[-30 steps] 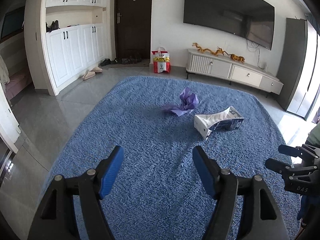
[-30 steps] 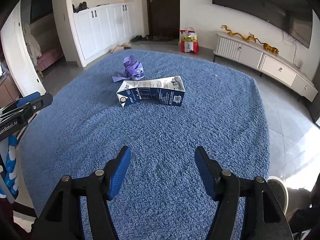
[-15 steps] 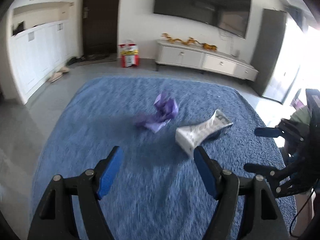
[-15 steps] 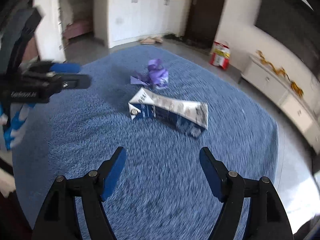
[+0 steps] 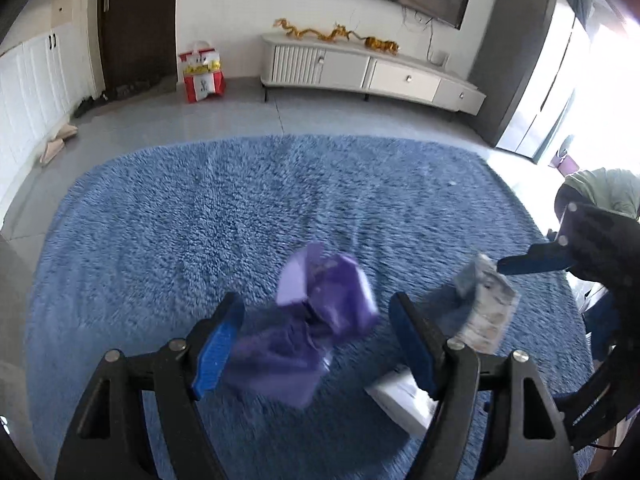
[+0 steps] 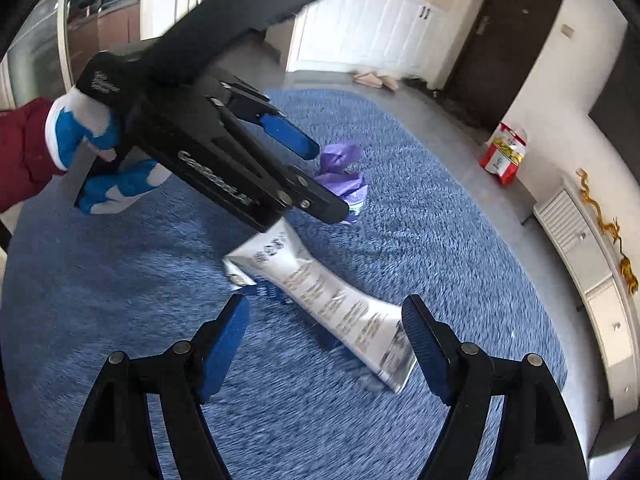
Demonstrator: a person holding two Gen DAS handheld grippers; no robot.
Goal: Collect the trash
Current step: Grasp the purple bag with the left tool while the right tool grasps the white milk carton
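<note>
A crumpled purple wrapper [image 5: 316, 320] lies on the blue rug [image 5: 200, 232], right between the fingers of my open left gripper [image 5: 316, 340]. It also shows in the right wrist view [image 6: 340, 172], where the left gripper [image 6: 320, 176] straddles it. A crushed white and blue carton [image 6: 320, 292] lies beside it on the rug, between and just ahead of the fingers of my open right gripper [image 6: 324, 336]. In the left wrist view the carton [image 5: 480, 312] lies right of the wrapper, with the right gripper's fingertip [image 5: 532, 264] over it.
A white TV cabinet [image 5: 372, 72] stands against the far wall under a wall TV. A red and white bag [image 5: 202, 72] stands by the dark door [image 5: 138, 20]. White cupboards [image 6: 380, 32] line the left wall, with slippers [image 5: 56, 144] on the tiled floor.
Both grippers have dropped and moved forward. The left one now straddles the purple wrapper and the right one has reached the carton. Both stay open.
</note>
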